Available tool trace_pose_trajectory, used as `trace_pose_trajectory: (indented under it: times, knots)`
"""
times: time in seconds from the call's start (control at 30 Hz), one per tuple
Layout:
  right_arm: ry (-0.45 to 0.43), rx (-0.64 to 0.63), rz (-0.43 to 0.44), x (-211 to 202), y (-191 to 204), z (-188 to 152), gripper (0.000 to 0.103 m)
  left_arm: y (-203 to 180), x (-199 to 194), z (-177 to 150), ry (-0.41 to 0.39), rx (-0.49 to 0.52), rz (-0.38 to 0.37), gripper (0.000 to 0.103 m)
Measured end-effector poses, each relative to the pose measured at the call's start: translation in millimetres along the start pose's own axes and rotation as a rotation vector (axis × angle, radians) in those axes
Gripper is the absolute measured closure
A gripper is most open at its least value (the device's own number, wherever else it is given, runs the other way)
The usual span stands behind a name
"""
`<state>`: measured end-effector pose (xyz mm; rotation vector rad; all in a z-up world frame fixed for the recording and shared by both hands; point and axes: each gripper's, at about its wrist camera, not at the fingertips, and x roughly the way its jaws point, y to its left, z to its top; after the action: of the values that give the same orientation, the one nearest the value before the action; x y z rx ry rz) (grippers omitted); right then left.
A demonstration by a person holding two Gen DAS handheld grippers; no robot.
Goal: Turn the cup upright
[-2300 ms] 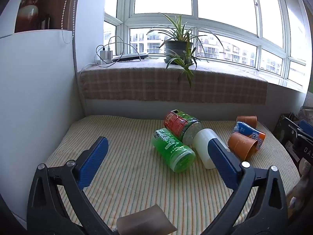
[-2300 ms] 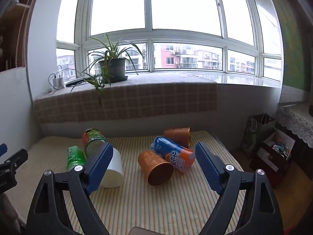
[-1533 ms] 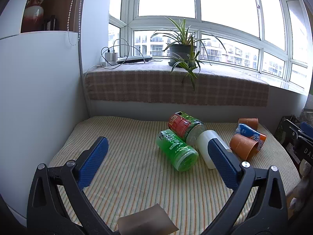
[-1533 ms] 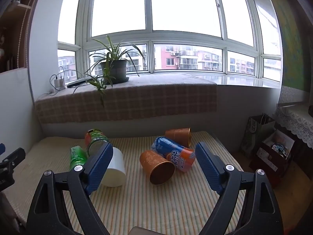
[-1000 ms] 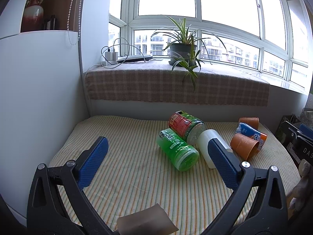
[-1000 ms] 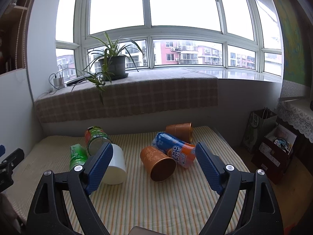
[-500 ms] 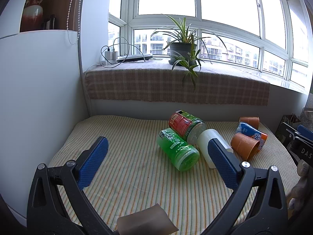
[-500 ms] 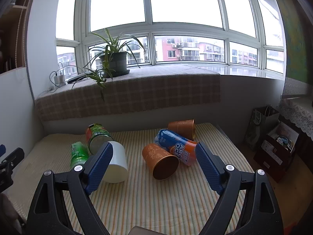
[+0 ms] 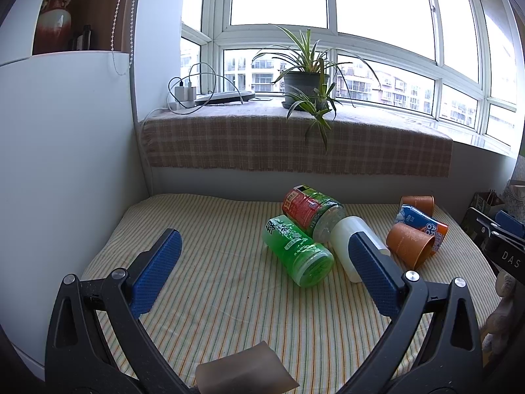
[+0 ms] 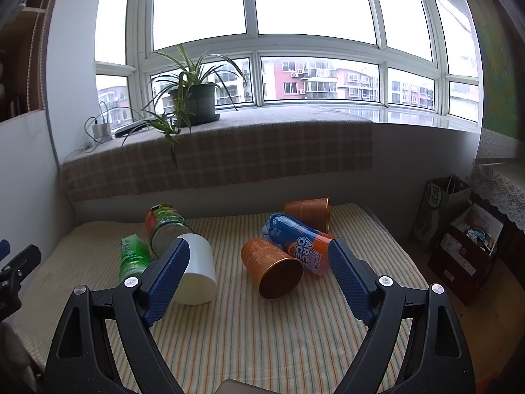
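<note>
Several cups lie on their sides on a striped mat [image 10: 262,328]. An orange cup [image 10: 272,267] lies with its mouth toward me between the open fingers of my right gripper [image 10: 259,275]. It also shows in the left wrist view [image 9: 408,244]. A white cup [image 10: 197,269] lies partly behind my right gripper's left finger. A second orange cup [image 10: 308,211] lies at the back. My left gripper [image 9: 262,272] is open and empty, short of the white cup [image 9: 351,243].
A green bottle [image 9: 297,251], a red-and-green jar [image 9: 311,211] and a blue-and-orange bottle [image 10: 297,241] lie among the cups. A checked window bench [image 10: 229,151] with a potted plant [image 10: 193,98] stands behind. A white panel [image 9: 65,164] is on the left, bags [image 10: 459,246] on the right.
My right gripper has moved forward and slightly lower toward the orange cup, which looks larger. My left gripper has barely moved. Both stay open.
</note>
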<state>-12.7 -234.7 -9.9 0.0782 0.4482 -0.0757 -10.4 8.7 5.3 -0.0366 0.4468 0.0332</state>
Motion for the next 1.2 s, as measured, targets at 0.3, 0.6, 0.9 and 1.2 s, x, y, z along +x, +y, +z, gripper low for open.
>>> trace_pose_trajectory:
  times: [0.3, 0.6, 0.9, 1.2]
  knots:
    - [0.013, 0.002, 0.005, 3.5, 0.6, 0.5, 0.017, -0.2, -0.1, -0.5, 0.0, 0.0, 0.0, 0.0]
    - [0.05, -0.049, 0.047, 19.8, 14.4, 3.3, 0.017, 2.1, 3.7, -7.2, 0.008, -0.003, 0.008, 0.0]
    - [0.119, -0.117, 0.136, 55.3, 34.3, 11.2, 0.017, 12.7, 7.2, -14.0, 0.03, -0.011, 0.033, 0.0]
    - [0.353, -0.233, 0.303, 127.4, 67.2, 21.1, 0.017, 32.5, 8.9, -27.2, 0.072, -0.018, 0.069, 0.0]
